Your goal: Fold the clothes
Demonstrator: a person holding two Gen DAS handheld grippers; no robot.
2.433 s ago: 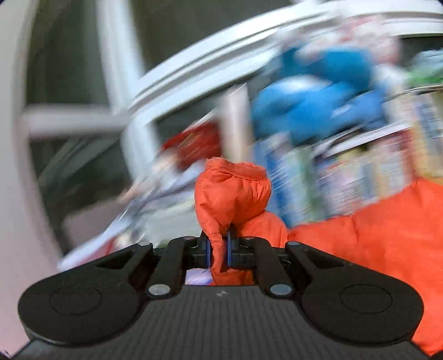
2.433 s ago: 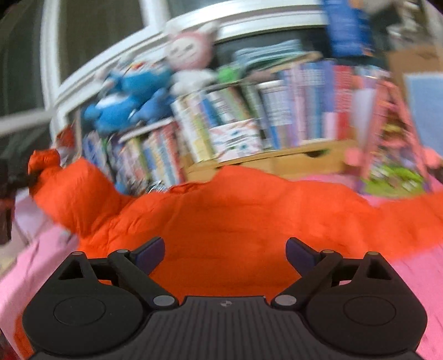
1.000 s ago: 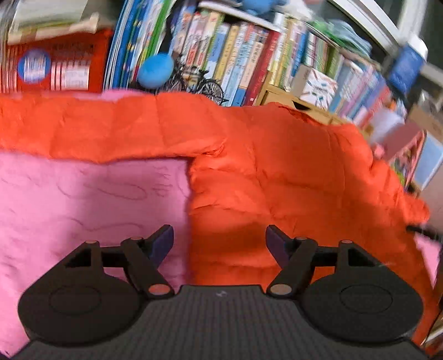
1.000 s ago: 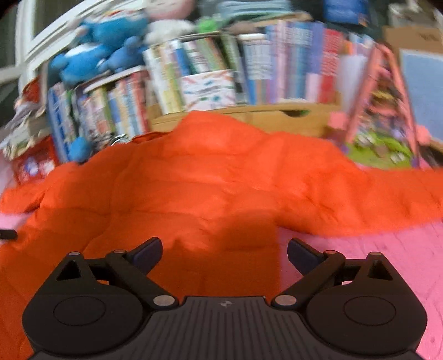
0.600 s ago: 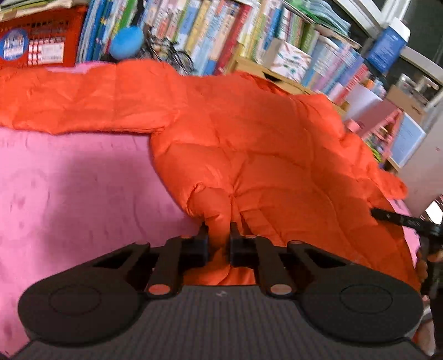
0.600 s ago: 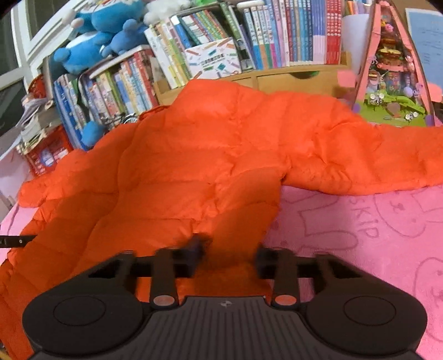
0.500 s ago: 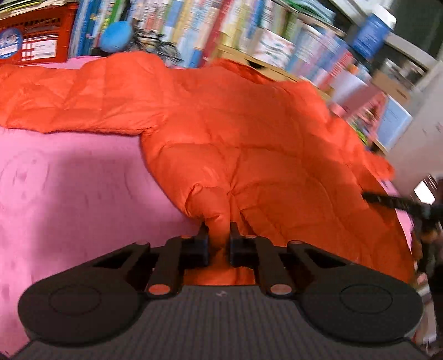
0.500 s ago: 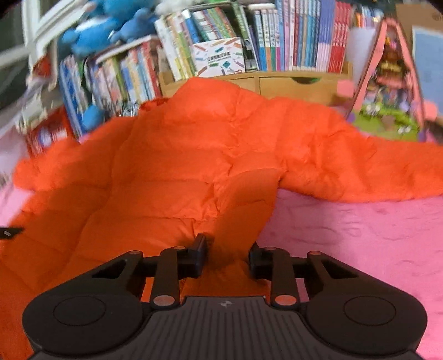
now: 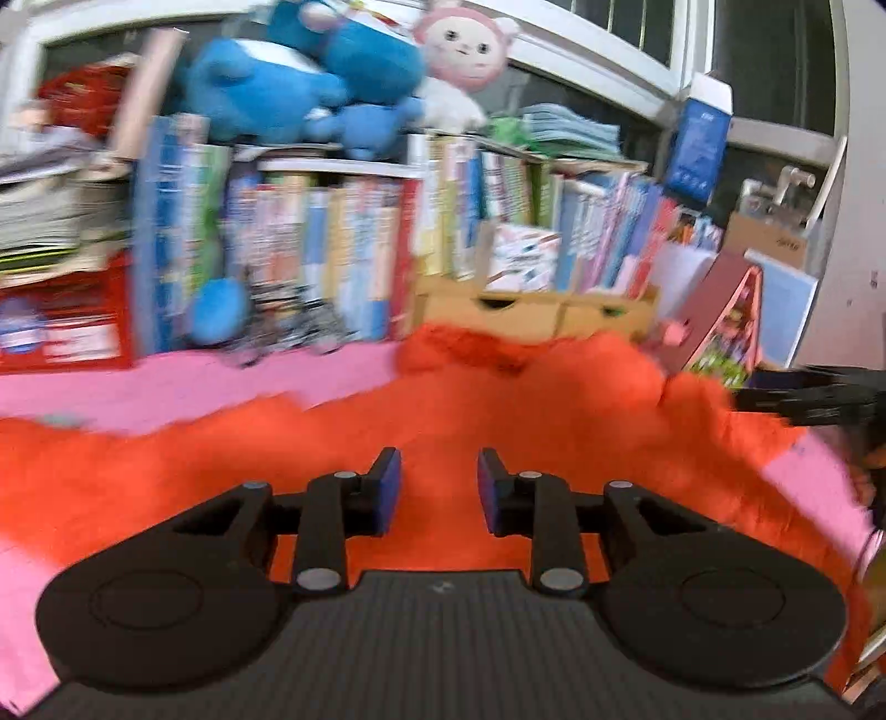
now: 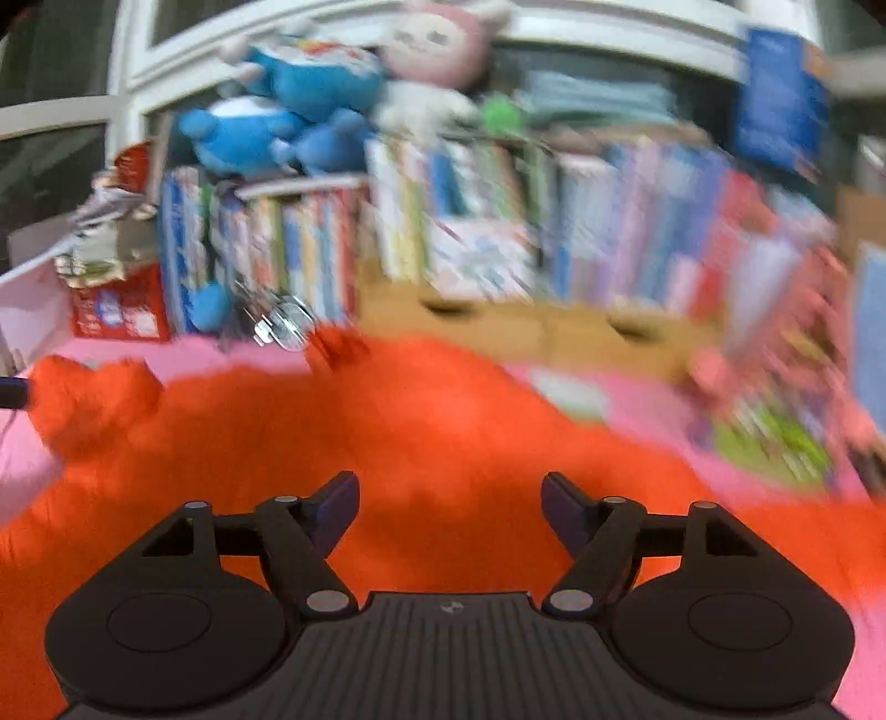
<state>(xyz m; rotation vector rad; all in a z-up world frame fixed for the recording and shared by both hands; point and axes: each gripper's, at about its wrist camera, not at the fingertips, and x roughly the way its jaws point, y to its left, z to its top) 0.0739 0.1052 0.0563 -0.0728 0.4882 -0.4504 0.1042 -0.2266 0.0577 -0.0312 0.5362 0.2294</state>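
Note:
An orange puffer jacket (image 9: 498,410) lies spread over a pink blanket (image 9: 183,387), filling the lower half of both wrist views; both frames are motion-blurred. My left gripper (image 9: 434,487) hovers just above the jacket, open, with a modest gap and nothing between its fingers. My right gripper (image 10: 449,507) is wide open over the jacket (image 10: 387,421), also holding nothing. The tip of the right gripper (image 9: 803,396) shows at the right edge of the left wrist view. A bunched fold of the jacket (image 10: 94,399) sits at the left.
A bookshelf (image 9: 332,249) packed with books stands behind the blanket, with blue plush toys (image 9: 299,77) and a pink plush (image 9: 465,50) on top. A red crate (image 9: 66,321) is at the left, wooden drawers (image 10: 531,327) in the middle, a pink toy house (image 9: 725,327) at the right.
Both grippers were shut on the jacket's lower edge half a second ago; now both have let go and stand open, with the views swung upward toward the bookshelf.

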